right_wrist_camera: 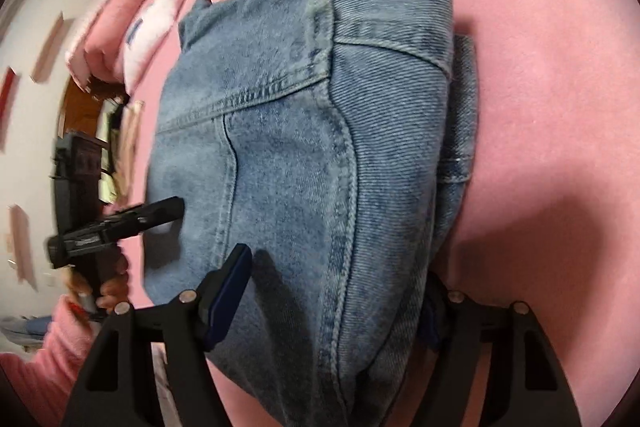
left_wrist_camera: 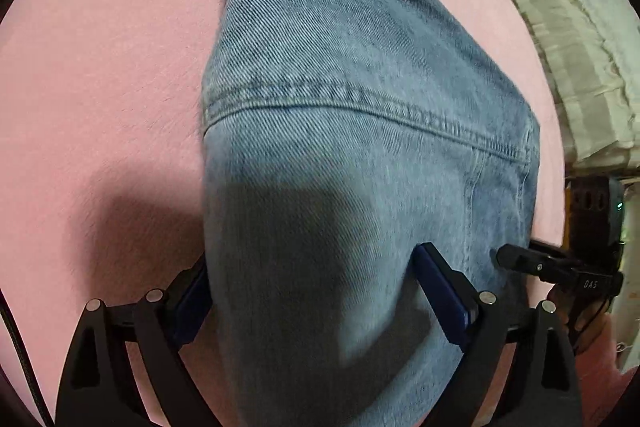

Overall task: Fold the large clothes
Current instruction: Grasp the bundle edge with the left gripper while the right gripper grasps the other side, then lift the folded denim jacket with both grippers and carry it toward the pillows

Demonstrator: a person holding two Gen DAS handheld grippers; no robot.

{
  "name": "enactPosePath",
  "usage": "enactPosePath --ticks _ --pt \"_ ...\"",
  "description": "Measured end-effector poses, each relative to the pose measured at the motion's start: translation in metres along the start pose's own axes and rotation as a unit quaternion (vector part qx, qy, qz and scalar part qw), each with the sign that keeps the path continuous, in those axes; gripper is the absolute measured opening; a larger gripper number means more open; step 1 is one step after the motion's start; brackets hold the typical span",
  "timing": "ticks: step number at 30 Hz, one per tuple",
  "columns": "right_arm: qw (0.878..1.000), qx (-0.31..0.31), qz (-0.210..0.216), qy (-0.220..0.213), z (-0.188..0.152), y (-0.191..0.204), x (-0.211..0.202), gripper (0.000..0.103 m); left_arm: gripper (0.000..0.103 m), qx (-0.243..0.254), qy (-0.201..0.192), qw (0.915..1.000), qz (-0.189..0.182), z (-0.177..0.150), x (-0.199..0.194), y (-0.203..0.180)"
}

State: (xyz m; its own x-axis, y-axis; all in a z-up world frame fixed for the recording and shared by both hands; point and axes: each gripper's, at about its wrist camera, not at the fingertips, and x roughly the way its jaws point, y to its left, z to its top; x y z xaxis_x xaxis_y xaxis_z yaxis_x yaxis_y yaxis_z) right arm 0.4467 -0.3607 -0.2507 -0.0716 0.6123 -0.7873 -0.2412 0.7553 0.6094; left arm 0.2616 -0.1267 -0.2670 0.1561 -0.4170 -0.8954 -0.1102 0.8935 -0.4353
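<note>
Folded jeans (left_wrist_camera: 360,131) flat on pink bed cover (left_wrist_camera: 100,75), straddled by left gripper (left_wrist_camera: 316,295): jaws wide apart, denim between the blue pads, no clamp visible. Same for right gripper (right_wrist_camera: 332,303): jaws apart over the denim's near edge, right pad hidden behind the fold. Faded blue denim, stitched seams, folded into thick stack.

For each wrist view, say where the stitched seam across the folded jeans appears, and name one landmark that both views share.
Left wrist view: the stitched seam crosses the middle of the jeans, sloping down towards the right.
Right wrist view: the stitched seam lies left of centre, rising towards the right.
Shared landmark: the pink sheet under the jeans.
</note>
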Motion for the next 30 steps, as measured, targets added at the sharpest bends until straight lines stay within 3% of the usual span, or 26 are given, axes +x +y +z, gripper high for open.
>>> enactPosePath --ticks 2,5,6,9,14,18,23,30 --pt "0.999 0.017 0.031 -0.004 0.001 -0.009 0.0 0.066 0.093 -0.009 -0.005 0.9998 -0.017 0.0 0.001 0.009" --pt "0.994 0.061 0.086 -0.01 0.002 -0.03 0.001 0.048 0.094 -0.022 -0.008 0.9993 -0.03 0.004 0.002 0.021" --pt "0.99 0.086 0.11 -0.011 0.003 -0.039 0.004 0.038 0.094 -0.024 -0.008 0.9992 -0.03 0.005 0.005 0.023" --pt "0.977 0.133 0.166 -0.009 0.002 -0.055 0.013 0.029 0.093 -0.028 -0.011 0.9994 -0.017 -0.001 0.002 0.024" --pt "0.971 0.145 0.188 -0.018 -0.004 -0.054 0.015 0.02 0.089 -0.035 -0.033 0.9987 0.017 -0.012 0.004 0.007" --pt "0.971 0.14 0.191 -0.026 -0.009 -0.052 0.009 0.018 0.069 -0.043 -0.054 0.9965 0.047 -0.021 -0.012 -0.001" --pt "0.973 0.113 0.195 -0.043 -0.016 -0.032 -0.004 0.018 0.055 -0.027 -0.073 0.9951 0.06 -0.037 -0.035 -0.005" --pt "0.99 0.051 0.116 -0.055 -0.044 0.028 -0.028 0.017 0.044 -0.021 -0.088 0.9953 0.034 -0.091 -0.077 0.0"
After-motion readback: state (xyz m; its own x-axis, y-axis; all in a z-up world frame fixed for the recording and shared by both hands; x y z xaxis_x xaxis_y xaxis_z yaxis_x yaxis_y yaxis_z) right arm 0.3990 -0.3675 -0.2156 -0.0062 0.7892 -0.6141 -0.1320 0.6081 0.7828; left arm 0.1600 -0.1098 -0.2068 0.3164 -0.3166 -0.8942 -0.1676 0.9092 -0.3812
